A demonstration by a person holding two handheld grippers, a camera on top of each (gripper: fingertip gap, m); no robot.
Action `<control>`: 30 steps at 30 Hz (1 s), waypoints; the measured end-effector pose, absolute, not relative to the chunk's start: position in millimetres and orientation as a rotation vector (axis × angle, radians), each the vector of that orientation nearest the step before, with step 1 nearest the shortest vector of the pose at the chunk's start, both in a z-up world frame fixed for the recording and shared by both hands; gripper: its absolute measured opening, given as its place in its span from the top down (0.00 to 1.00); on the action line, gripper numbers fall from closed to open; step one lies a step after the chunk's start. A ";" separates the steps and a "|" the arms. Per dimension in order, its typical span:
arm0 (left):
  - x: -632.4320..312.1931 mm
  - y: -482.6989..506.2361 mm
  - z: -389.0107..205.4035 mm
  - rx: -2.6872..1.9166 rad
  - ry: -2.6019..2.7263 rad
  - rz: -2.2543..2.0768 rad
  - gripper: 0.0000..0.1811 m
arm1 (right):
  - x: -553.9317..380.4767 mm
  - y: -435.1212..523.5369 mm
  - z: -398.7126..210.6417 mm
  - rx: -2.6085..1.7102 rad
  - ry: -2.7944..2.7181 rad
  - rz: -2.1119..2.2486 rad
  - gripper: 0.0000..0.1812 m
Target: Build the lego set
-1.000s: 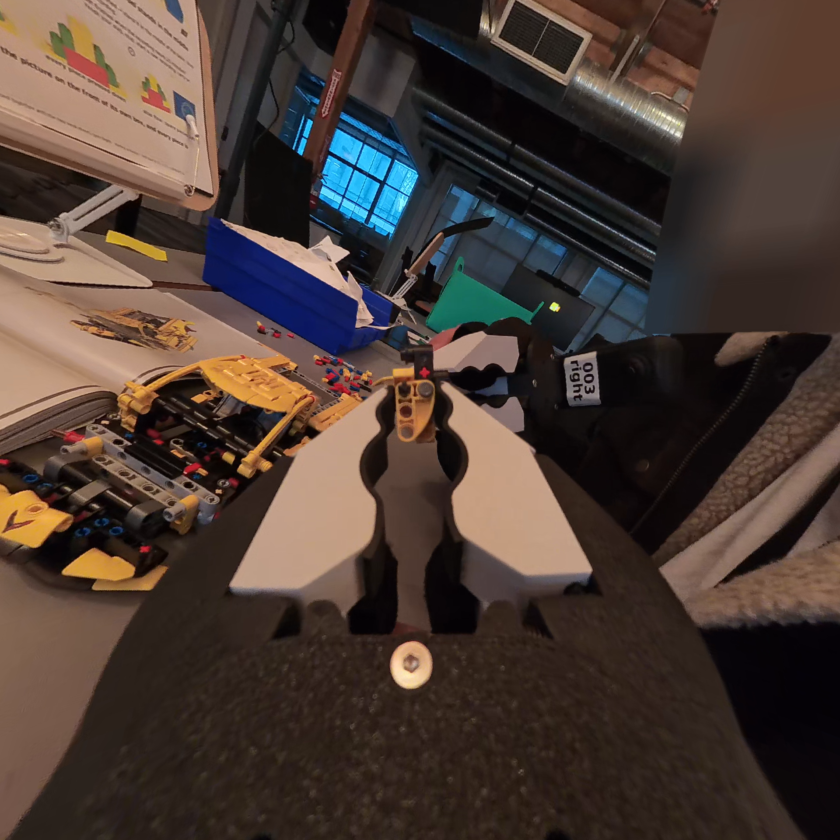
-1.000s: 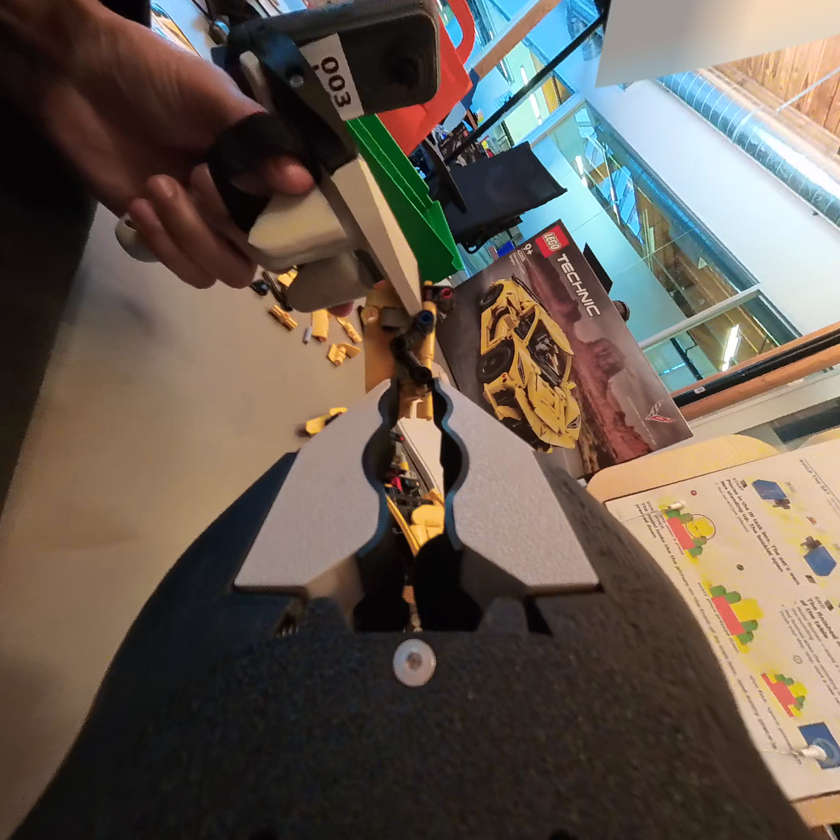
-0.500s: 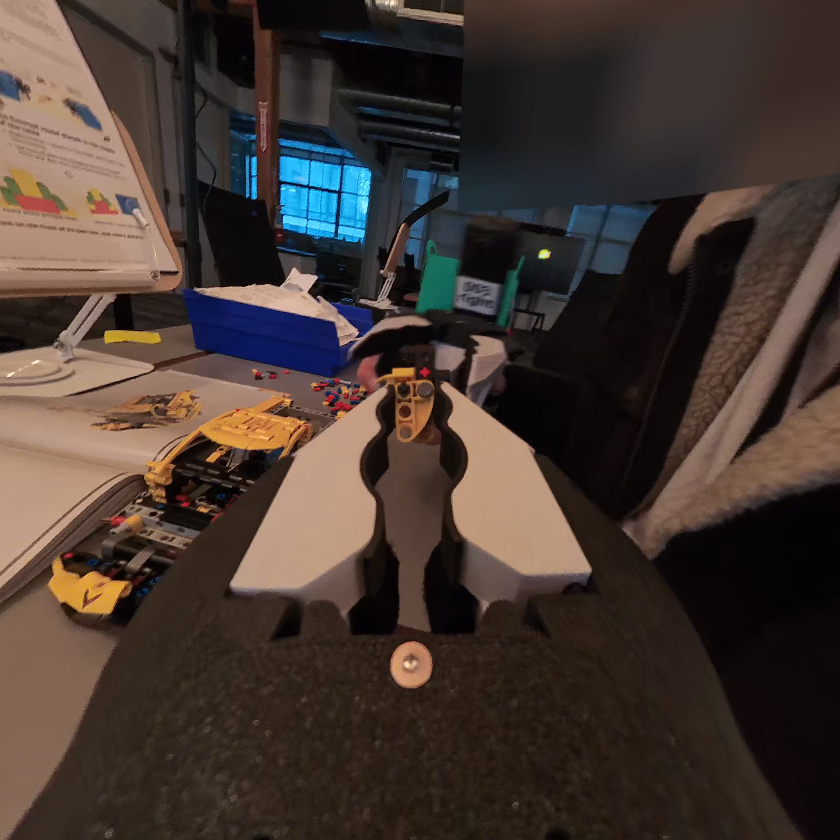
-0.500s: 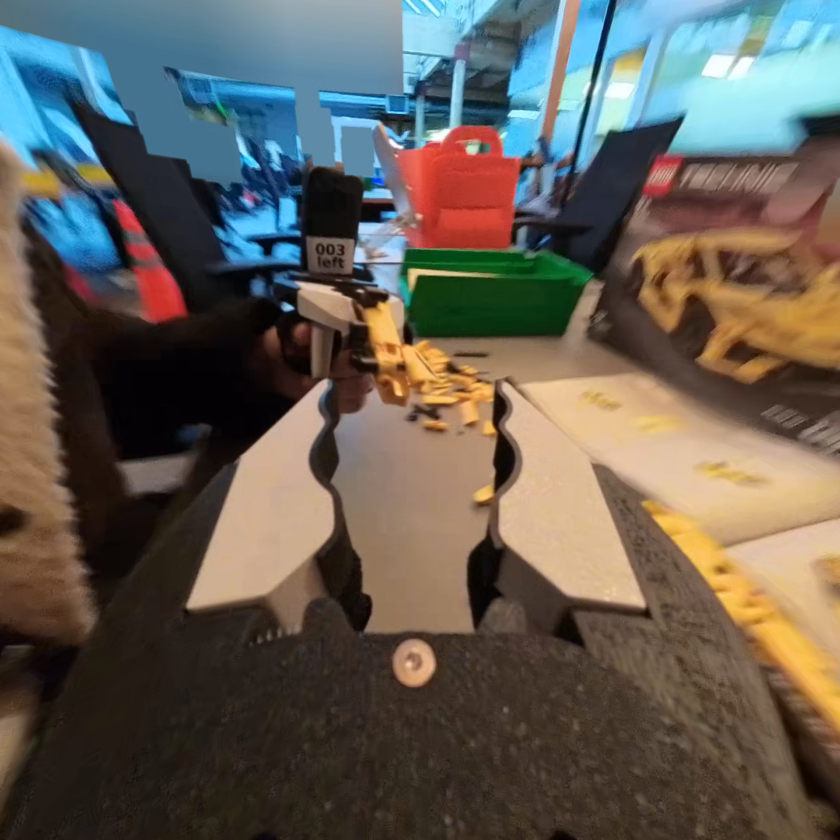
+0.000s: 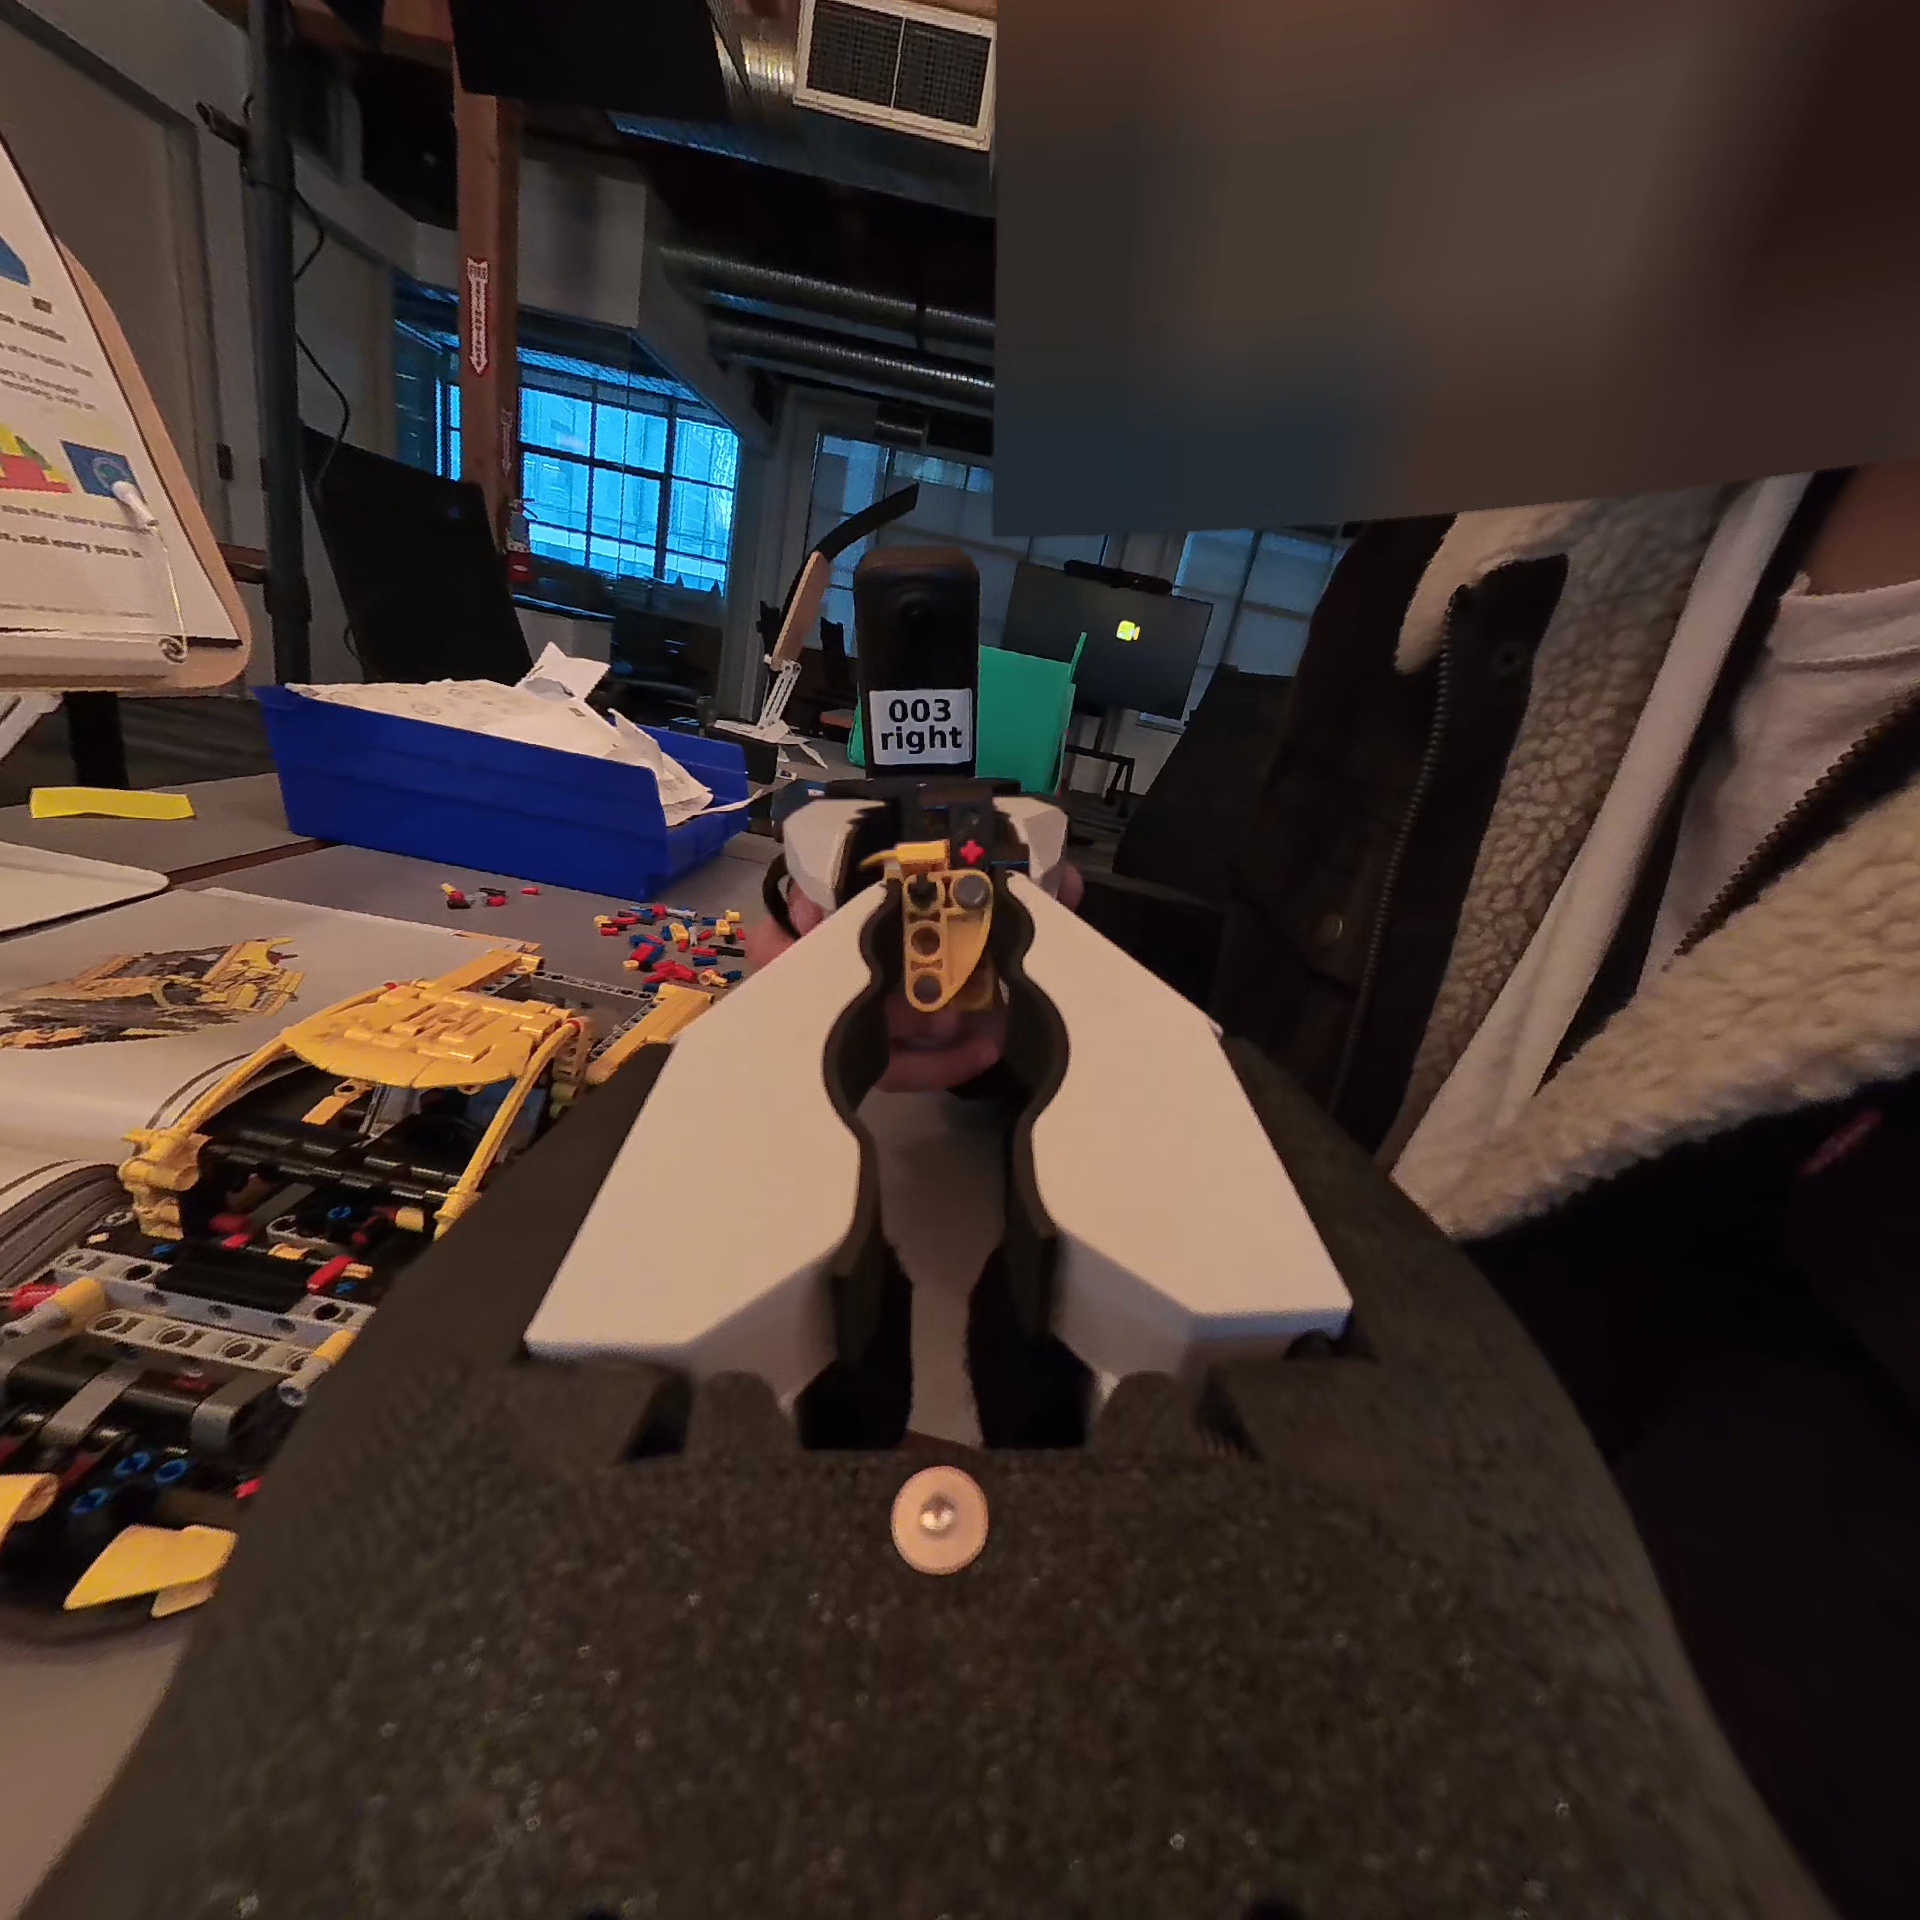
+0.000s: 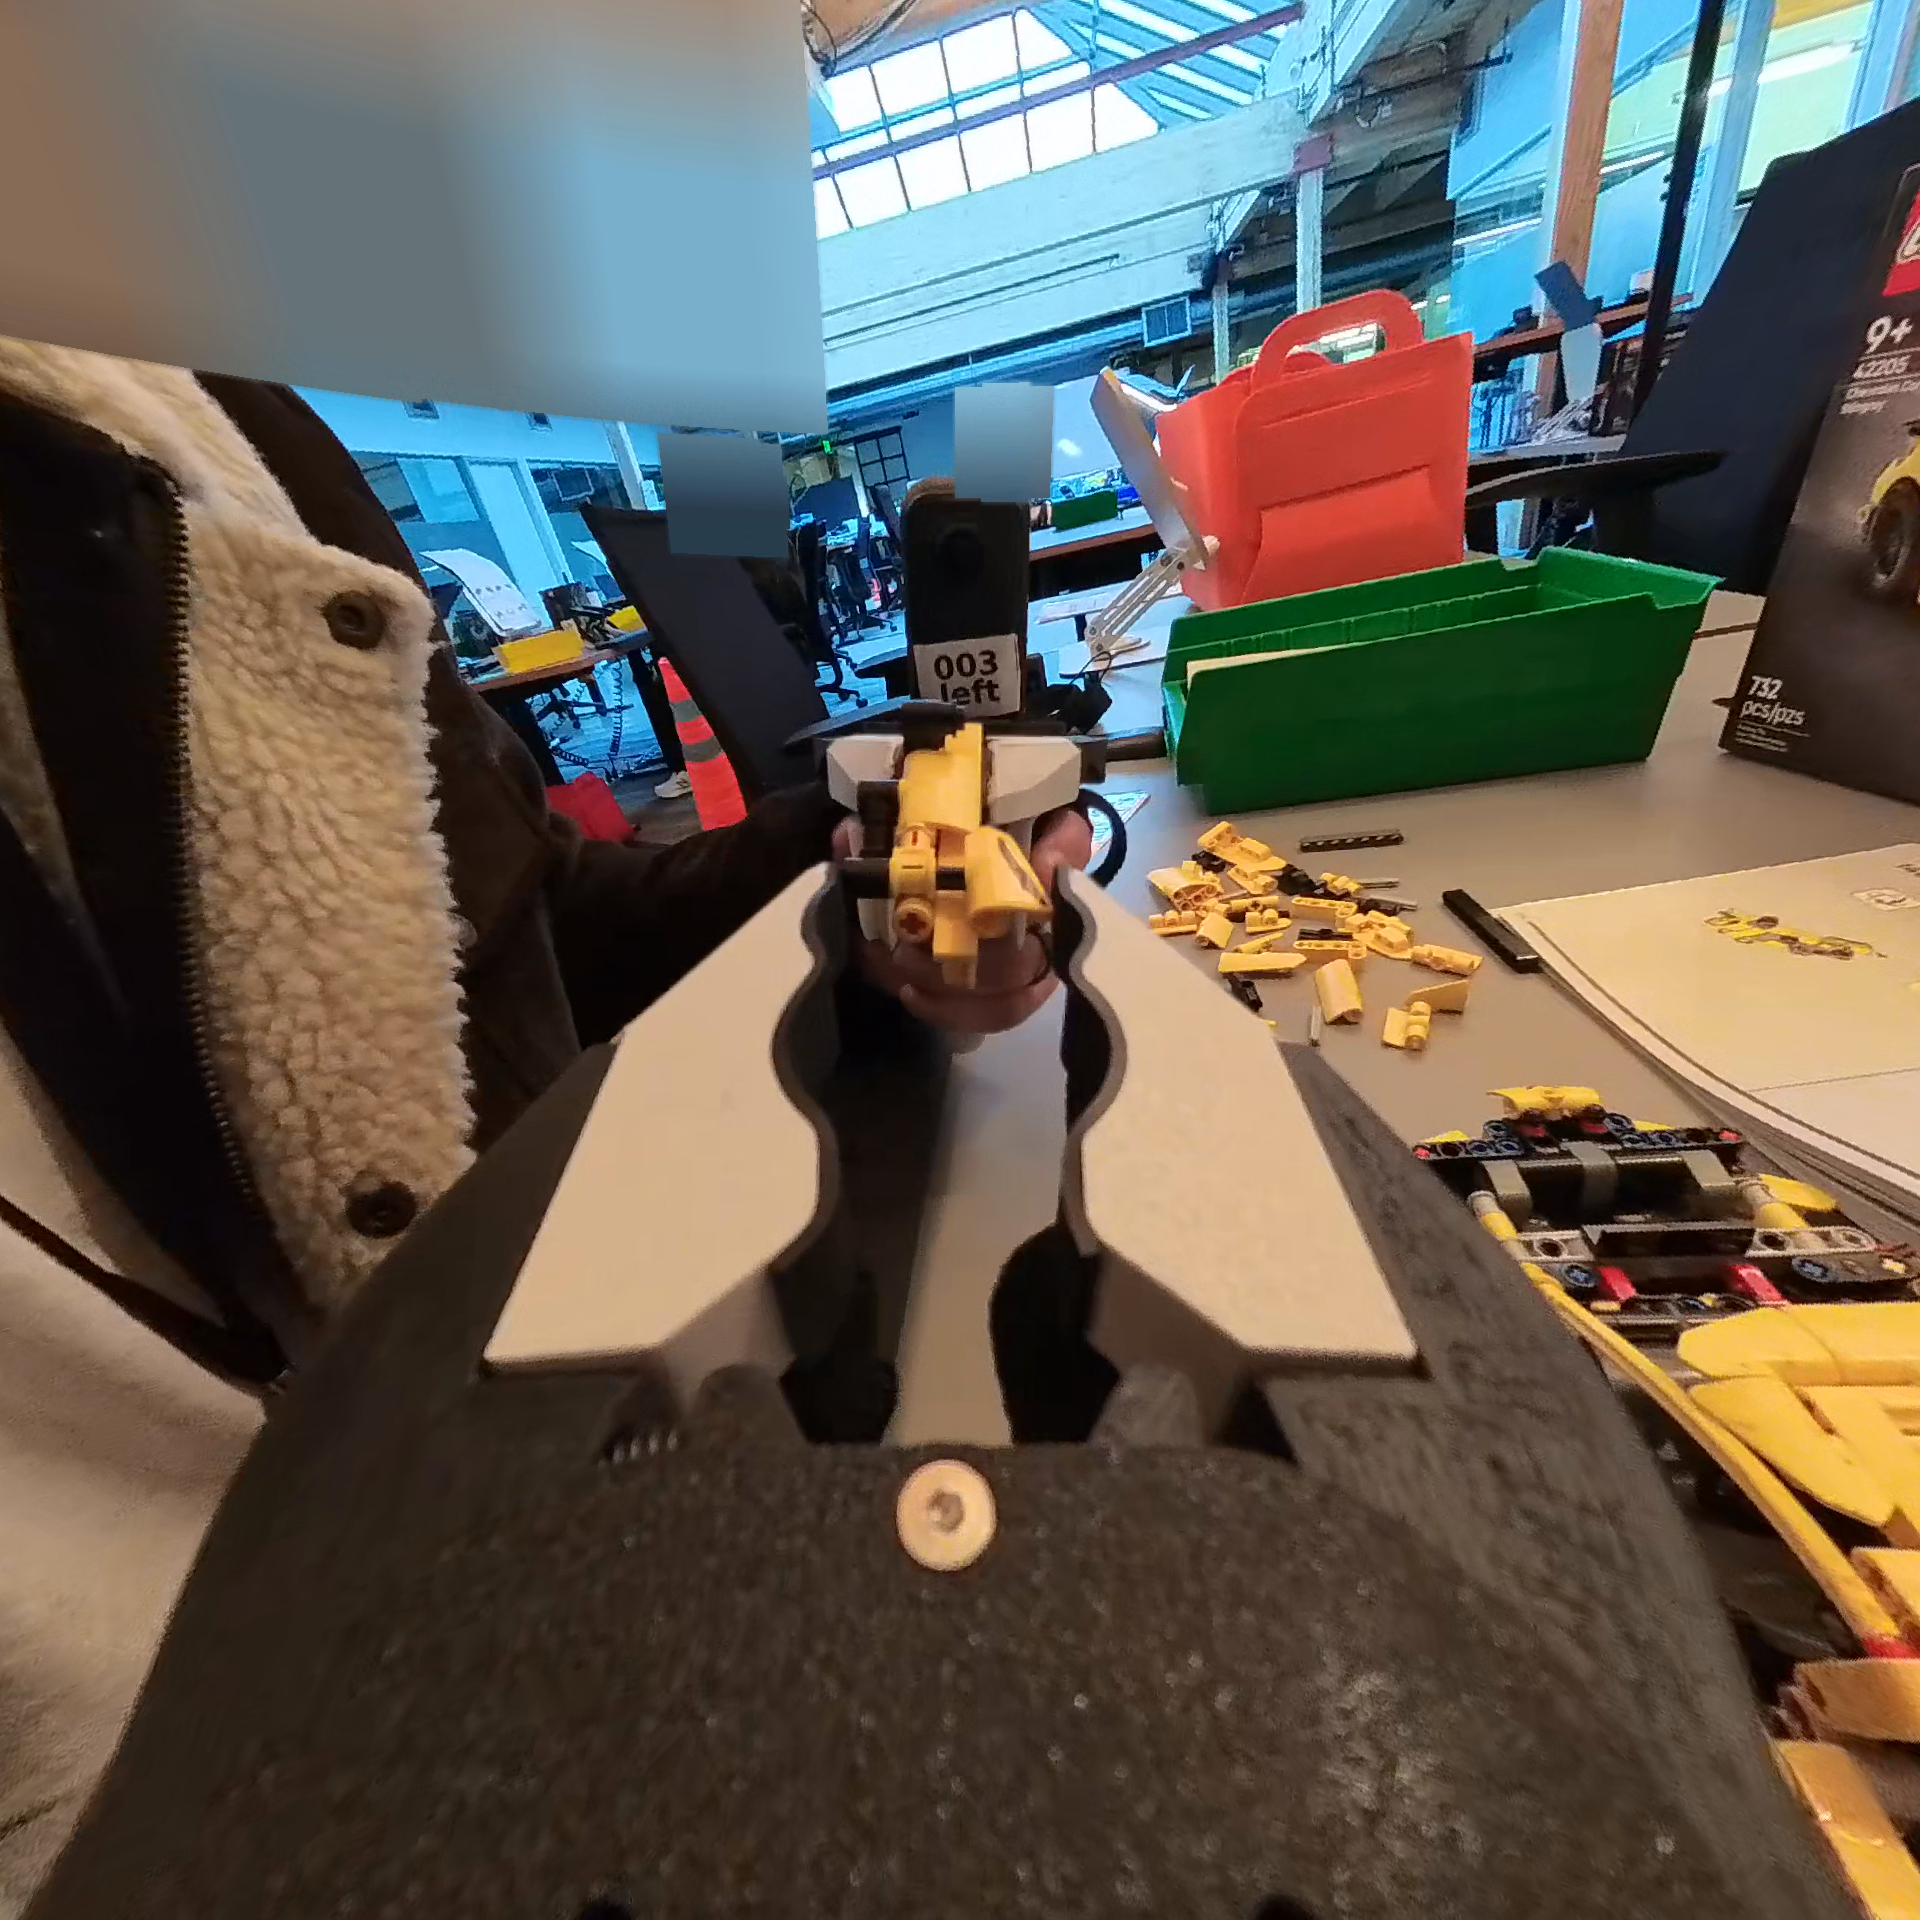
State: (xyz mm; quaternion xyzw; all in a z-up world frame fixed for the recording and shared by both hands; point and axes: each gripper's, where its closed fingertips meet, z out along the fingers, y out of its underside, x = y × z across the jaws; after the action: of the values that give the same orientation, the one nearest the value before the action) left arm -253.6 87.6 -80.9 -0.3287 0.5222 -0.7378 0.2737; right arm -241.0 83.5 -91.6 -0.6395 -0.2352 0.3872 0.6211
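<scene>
While the left gripper clamps the small yellow-and-black brick sub-assembly aloft before the person's chest, the right gripper, jaws parted and empty, should square up before closing on it.

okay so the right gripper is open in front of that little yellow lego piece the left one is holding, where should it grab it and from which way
Judging by the pose, take the small yellow sub-assembly by its free lower end, which juts out past the left gripper. Bring the right gripper straight ahead so its open fingers close on the two yellow side faces. The upper part sits clamped in the left gripper, so there seems little room there.
</scene>
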 end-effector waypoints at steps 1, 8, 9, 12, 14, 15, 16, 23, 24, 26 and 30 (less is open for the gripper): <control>-253.4 87.6 -81.0 -0.886 1.403 -1.983 0.91 | -240.8 83.5 -91.7 -1.472 -0.542 0.888 0.79; -252.5 87.2 -83.2 -0.894 1.410 -1.973 0.91 | -239.1 82.9 -94.8 -1.497 -0.548 0.928 0.80; -252.6 87.2 -83.3 -0.896 1.411 -1.976 0.91 | -239.1 82.8 -94.9 -1.497 -0.552 0.925 0.81; -253.9 85.5 -84.1 -0.911 1.424 -2.019 0.91 | -240.7 80.9 -95.1 -1.490 -0.570 0.932 0.81; -254.2 85.7 -83.4 -0.920 1.419 -2.046 0.91 | -241.1 80.1 -94.0 -1.478 -0.566 0.950 0.81; -255.2 85.7 -82.4 -0.922 1.417 -2.067 0.91 | -242.3 78.8 -93.2 -1.477 -0.561 0.982 0.81; -255.8 85.6 -81.8 -0.924 1.415 -2.083 0.91 | -243.7 77.8 -92.7 -1.477 -0.561 1.007 0.81; -256.0 84.3 -83.0 -0.931 1.428 -2.094 0.91 | -244.1 78.3 -93.4 -1.480 -0.561 1.005 0.78; -255.8 84.5 -83.0 -0.933 1.426 -2.092 0.91 | -242.7 79.5 -93.8 -1.484 -0.553 0.998 0.77; -254.1 86.3 -85.0 -0.948 1.426 -2.072 0.91 | -240.6 81.0 -93.9 -1.491 -0.540 0.991 0.75; -249.1 91.8 -91.5 -0.983 1.435 -1.987 0.91 | -238.6 82.8 -96.1 -1.511 -0.530 0.979 0.74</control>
State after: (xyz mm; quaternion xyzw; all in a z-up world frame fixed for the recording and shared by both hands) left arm -249.1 91.8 -91.5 -0.3607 0.5264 -0.7291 0.2476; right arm -238.6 82.8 -96.1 -0.6495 -0.2277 0.4208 0.5909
